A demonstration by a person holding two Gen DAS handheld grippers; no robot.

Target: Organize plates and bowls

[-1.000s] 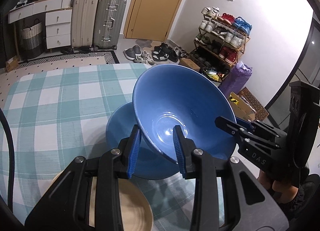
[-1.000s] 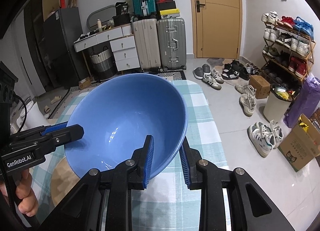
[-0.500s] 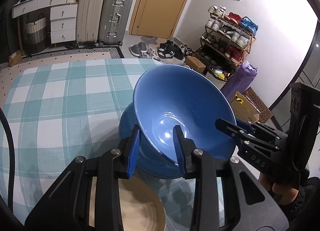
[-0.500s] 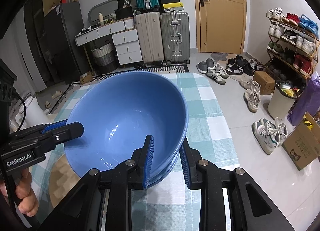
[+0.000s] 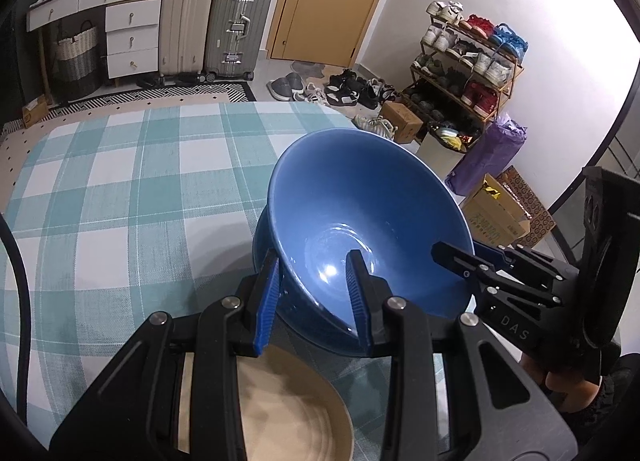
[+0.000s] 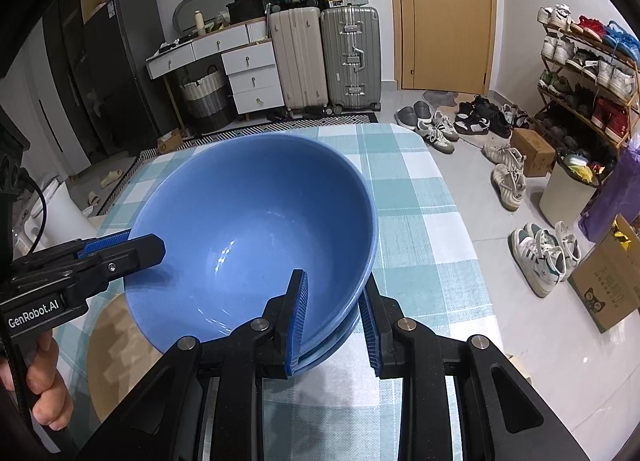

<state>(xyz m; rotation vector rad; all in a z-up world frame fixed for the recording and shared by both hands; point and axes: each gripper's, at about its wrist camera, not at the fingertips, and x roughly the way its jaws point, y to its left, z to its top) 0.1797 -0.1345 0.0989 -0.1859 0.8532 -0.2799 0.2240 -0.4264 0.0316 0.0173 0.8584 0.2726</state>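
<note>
Well, blue bowl (image 6: 256, 221) near table edge (image 6: 460, 221)

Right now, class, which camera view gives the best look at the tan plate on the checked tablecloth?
The left wrist view: the tan plate lies just below the blue bowl, its rim and ridged surface visible between the gripper arms. The right wrist view shows only a shadowed slice of it behind the bowl.

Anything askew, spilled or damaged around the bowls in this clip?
Nothing is spilled or damaged. The upper blue bowl, gripped at opposite rims by the left tool and right tool, sits tilted in the lower blue bowl, not yet nested flat.
</note>
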